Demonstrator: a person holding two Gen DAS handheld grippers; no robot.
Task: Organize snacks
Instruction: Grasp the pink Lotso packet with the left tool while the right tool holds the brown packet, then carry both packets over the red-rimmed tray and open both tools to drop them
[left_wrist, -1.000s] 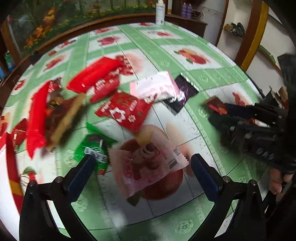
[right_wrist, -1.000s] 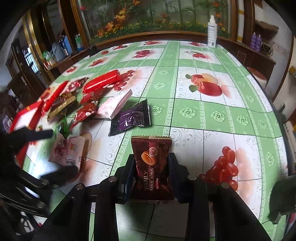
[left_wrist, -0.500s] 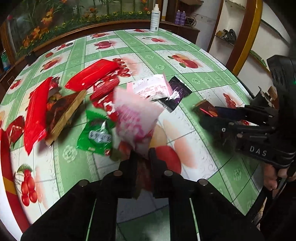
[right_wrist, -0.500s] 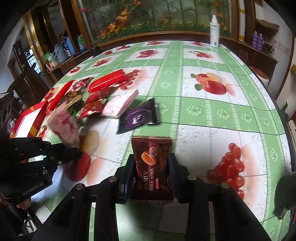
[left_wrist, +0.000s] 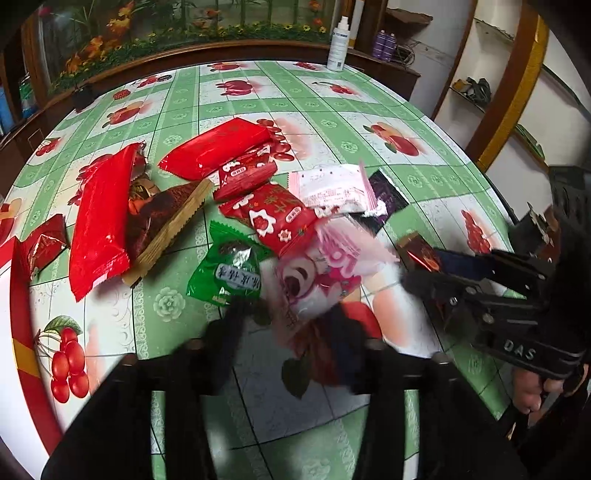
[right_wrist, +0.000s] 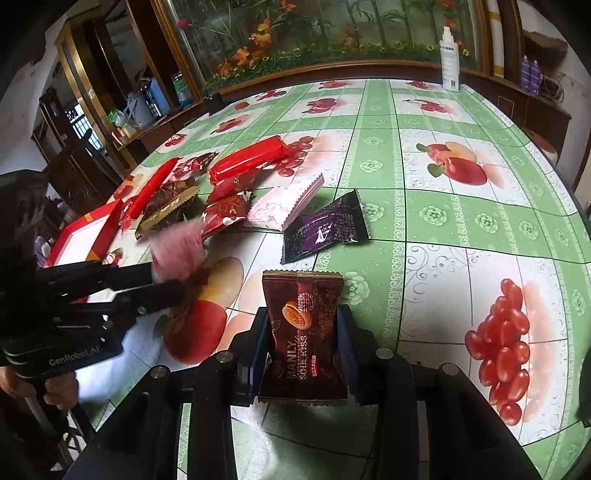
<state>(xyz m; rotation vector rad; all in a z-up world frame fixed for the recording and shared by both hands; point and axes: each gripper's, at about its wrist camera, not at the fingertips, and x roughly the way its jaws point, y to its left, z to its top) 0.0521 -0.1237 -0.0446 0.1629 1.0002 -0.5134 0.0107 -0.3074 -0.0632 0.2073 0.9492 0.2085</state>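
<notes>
The right gripper (right_wrist: 302, 317) is clenched on a brown "Manly" almond chocolate packet (right_wrist: 306, 295), gripping it at both long sides and holding it upright just above the near part of the table (right_wrist: 461, 229). That hold matches half a second ago.

To its left, the left gripper (right_wrist: 166, 280) has changed. Half a second ago its jaws were pressed together on the pink cartoon-print packet (left_wrist: 314, 273). In its own camera they now stand parted and smeared by motion. The packet is also blurred, with its lower end between the fingers (left_wrist: 229, 325). I cannot tell whether either finger touches it. The packet is tilted and overlaps the edge of the red star-print packet (left_wrist: 273, 218).

Just left of it lies a green packet (left_wrist: 229, 273), flat on the cloth, where it was before. Beyond are a pink-and-white packet (left_wrist: 332, 188) and a purple packet (right_wrist: 325, 229), side by side near the table's middle. Toward the left edge sit a brown wafer packet (left_wrist: 166, 218) and a long red packet (left_wrist: 99, 218), with another red packet (left_wrist: 218, 151) farther back. A red box (right_wrist: 85, 232) lies at the left edge. None of these has shifted.

At the far edge stands a white spray bottle (right_wrist: 448, 59).
</notes>
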